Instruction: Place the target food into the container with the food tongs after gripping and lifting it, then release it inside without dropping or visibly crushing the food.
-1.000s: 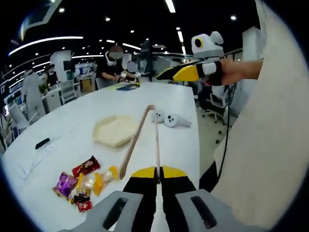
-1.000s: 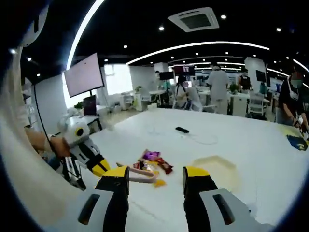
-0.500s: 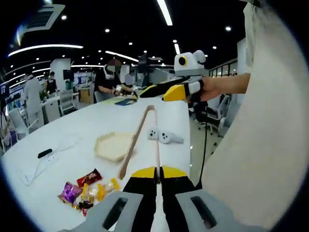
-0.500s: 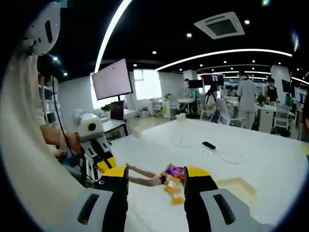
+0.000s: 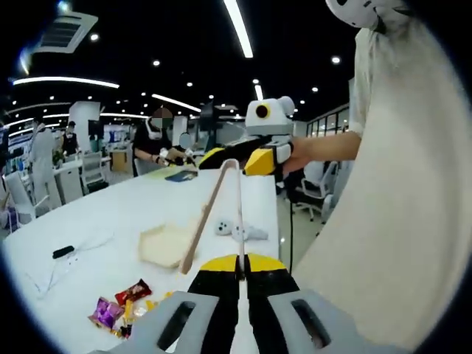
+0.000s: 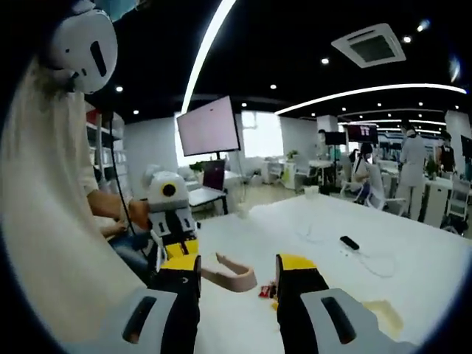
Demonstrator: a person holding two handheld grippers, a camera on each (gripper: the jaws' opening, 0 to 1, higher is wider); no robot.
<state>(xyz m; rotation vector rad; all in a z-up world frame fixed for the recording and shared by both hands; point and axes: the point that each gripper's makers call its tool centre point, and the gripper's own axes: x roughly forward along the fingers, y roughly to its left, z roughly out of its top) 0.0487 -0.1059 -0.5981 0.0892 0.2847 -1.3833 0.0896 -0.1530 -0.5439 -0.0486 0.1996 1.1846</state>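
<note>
A small heap of wrapped snacks (image 5: pixel 122 313), the likely target food, lies on a white table (image 5: pixel 88 221), low and left of the left gripper (image 5: pixel 240 267). Just beyond it, farther along the table, sits a shallow cream tray (image 5: pixel 164 243), the container. The left gripper's 2 jaws are pressed together on the hinge end of wooden food tongs (image 5: pixel 214 214), whose 2 arms point away from the camera, tips spread and raised above the table. The tongs must swing down and left to reach the heap. The right gripper (image 6: pixel 236 269) is raised off to the right, jaws spread and holding nothing. The left is nearer the food. 2 white controllers (image 5: pixel 237 230) lie right of the tray, near the table's right edge; open tabletop surrounds the heap.
</note>
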